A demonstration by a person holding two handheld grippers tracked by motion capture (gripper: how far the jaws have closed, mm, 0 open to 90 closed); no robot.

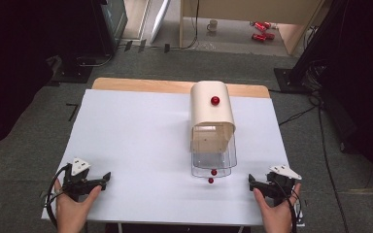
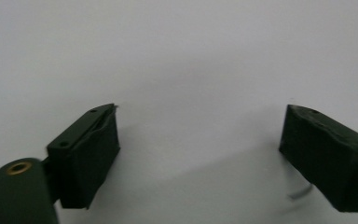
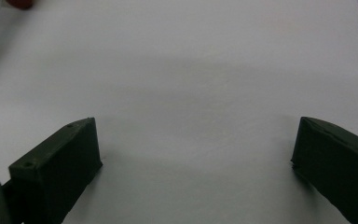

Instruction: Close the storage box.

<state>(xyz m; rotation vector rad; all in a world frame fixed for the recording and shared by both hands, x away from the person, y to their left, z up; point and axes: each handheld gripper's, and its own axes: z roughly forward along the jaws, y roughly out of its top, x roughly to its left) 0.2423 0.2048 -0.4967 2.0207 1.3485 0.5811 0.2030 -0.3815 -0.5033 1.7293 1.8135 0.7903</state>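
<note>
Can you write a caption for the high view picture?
Two open grippers rest on a white table near a box.

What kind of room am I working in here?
Probably a lab or workshop set up for recording, not a home. A white table stands on grey carpet, cables trail across the floor, and dark equipment stands flank the space.

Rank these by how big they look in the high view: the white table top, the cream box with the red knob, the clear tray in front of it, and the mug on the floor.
1. White table top
2. Cream box
3. Clear tray, somewhat smaller than the box
4. Mug, though it stands far from the camera, so its true size is unsure
</note>
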